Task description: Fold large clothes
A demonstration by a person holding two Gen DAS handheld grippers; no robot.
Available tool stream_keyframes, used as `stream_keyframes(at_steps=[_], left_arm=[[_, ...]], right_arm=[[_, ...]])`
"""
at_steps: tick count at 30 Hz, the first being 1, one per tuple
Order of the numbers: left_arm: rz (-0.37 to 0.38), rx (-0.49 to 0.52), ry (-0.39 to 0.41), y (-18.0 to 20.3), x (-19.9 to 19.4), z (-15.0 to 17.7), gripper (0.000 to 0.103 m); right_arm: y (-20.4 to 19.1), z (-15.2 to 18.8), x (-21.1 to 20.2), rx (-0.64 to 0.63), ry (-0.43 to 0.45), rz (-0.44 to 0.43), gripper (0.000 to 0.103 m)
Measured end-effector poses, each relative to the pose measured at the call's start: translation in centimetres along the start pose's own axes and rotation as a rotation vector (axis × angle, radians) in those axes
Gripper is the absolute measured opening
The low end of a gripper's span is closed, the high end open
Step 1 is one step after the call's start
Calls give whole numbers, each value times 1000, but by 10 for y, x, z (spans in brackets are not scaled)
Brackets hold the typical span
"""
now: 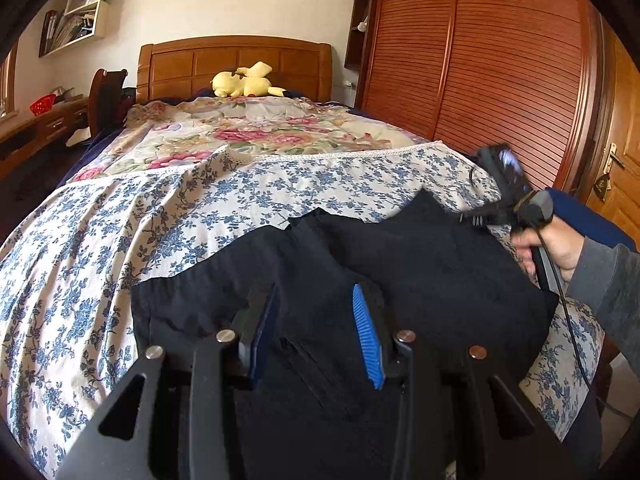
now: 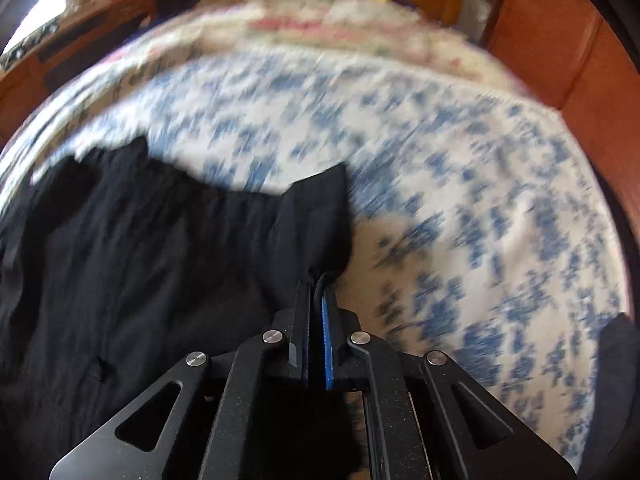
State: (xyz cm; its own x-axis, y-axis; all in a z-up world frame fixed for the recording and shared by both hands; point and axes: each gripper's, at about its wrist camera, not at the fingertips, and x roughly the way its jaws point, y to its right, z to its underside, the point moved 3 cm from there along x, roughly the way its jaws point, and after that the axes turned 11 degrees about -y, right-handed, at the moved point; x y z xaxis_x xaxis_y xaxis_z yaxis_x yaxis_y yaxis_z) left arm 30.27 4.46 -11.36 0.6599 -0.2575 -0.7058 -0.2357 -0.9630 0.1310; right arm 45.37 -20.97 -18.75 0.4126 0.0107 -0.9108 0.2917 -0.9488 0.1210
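A large black garment (image 1: 420,268) lies partly folded on the blue-flowered bedsheet (image 1: 120,232) at the near end of the bed. My left gripper (image 1: 316,300) is open just above the garment, its blue pads apart, nothing between them. My right gripper (image 2: 317,284) is shut on the garment's right edge (image 2: 320,216); cloth bunches up from between its fingers. The right wrist view is motion-blurred. In the left wrist view the right gripper (image 1: 472,218) shows at the garment's far right edge, held by a hand in a grey sleeve.
A yellow plush toy (image 1: 244,80) lies by the wooden headboard (image 1: 236,60). A pink floral quilt (image 1: 248,128) covers the far half. A slatted wooden wardrobe (image 1: 500,60) stands right of the bed, a desk (image 1: 36,128) to the left.
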Motion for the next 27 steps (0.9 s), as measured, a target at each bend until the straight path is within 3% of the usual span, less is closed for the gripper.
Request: stream_keyframes(at_steps=[3, 6, 9, 11, 18, 27], left_arm=[[21, 9, -4, 4, -2, 3, 37], [29, 6, 3, 7, -7, 8, 37], [23, 12, -2, 11, -11, 13, 37], [15, 16, -3, 13, -13, 15, 37], [11, 32, -12, 23, -18, 24, 37], [5, 42, -19, 35, -22, 37, 37]], right_arm=[[22, -3, -24, 116, 84, 54, 2], [25, 2, -28, 100, 21, 80, 7], [28, 16, -49, 98, 50, 64, 31], [28, 29, -61, 98, 79, 31, 54], [10, 104, -80, 73, 76, -46, 57], [-8, 156, -92, 74, 89, -88, 71]])
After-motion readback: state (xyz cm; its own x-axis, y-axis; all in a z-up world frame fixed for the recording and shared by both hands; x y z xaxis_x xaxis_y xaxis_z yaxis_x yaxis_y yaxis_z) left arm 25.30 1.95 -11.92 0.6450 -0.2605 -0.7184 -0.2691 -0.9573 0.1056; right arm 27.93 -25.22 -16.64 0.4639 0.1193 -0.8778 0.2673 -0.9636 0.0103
